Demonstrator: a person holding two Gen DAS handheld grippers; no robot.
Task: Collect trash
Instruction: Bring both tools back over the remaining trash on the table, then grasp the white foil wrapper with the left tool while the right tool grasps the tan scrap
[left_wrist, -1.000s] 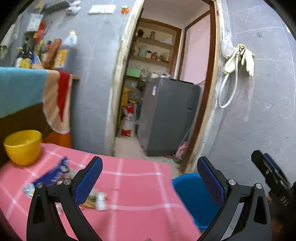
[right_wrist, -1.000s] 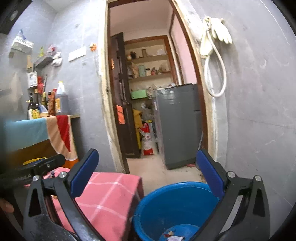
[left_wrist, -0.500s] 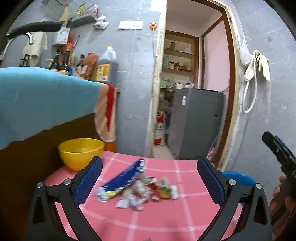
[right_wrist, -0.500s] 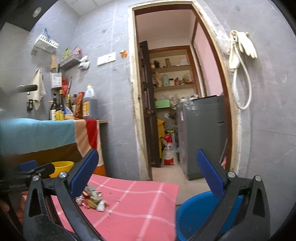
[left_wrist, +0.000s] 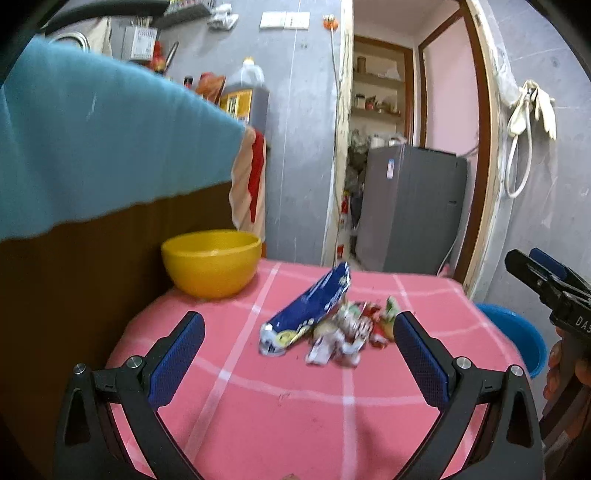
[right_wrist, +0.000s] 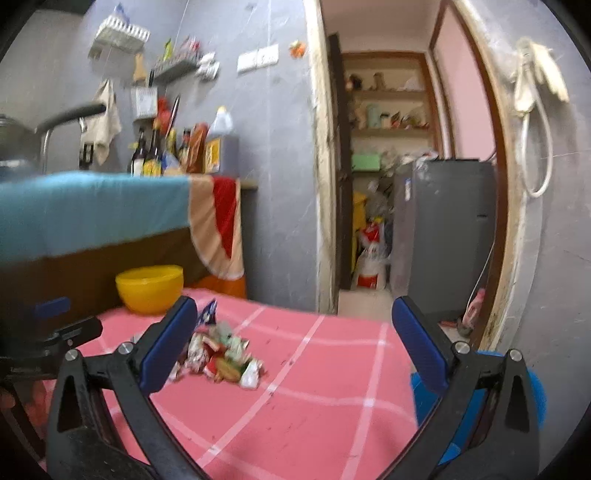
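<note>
A grey-walled kitchen corner with an open doorway at the far side frames a low table under a pink checked cloth. At its far left stands a yellow bowl, apart from the litter. The left gripper hovers above the near edge, jaws spread wide and holding nothing. Just beyond it, mid-table, lies the trash: a blue snack wrapper propped at a slant, touching a heap of small crumpled wrappers on its right. All of it looks featherlight, thin and crinkly. It should flatten under the pads rather than resist, and foil may slip, so a pinch across the blue wrapper's flat middle looks safest, or a bite into the thick of the heap. The right gripper is likewise wide open and empty, near the table's right side. Past that edge, lower down, sits the blue bucket.
</note>
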